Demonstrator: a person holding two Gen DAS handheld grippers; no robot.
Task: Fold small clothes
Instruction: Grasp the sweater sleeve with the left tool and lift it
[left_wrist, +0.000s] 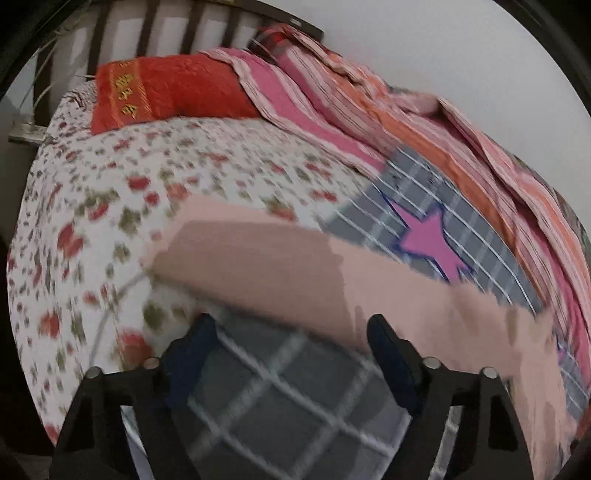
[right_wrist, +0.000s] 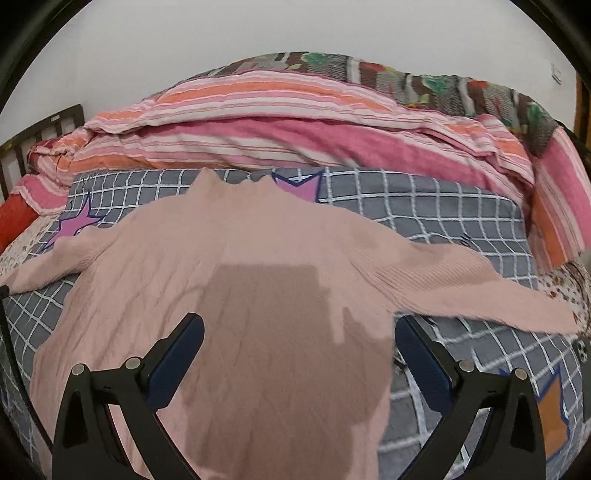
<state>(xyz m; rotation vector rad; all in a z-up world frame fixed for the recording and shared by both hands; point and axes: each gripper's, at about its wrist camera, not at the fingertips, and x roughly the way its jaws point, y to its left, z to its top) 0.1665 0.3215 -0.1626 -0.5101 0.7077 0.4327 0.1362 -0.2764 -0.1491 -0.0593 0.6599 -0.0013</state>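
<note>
Sweater of pale pink ribbed knit (right_wrist: 236, 280) lies spread flat, sleeves out to both sides, on a grey checked cloth with purple stars (right_wrist: 424, 206), which serves as the landmark. Beyond that cloth sits a rolled pink and orange striped quilt (right_wrist: 295, 144); at its left edge a white floral sheet (left_wrist: 110, 206) and a red embroidered pillow (left_wrist: 166, 88).

Right gripper (right_wrist: 299, 332) hovers over the sweater's lower body, jaws spread wide, holding nothing. Left gripper (left_wrist: 291, 328) is likewise spread and empty near one sleeve; this view is blurred.

Judgement: folding not begun; garment is laid out. Next move calls for pinching a sleeve and carrying it across the body.
</note>
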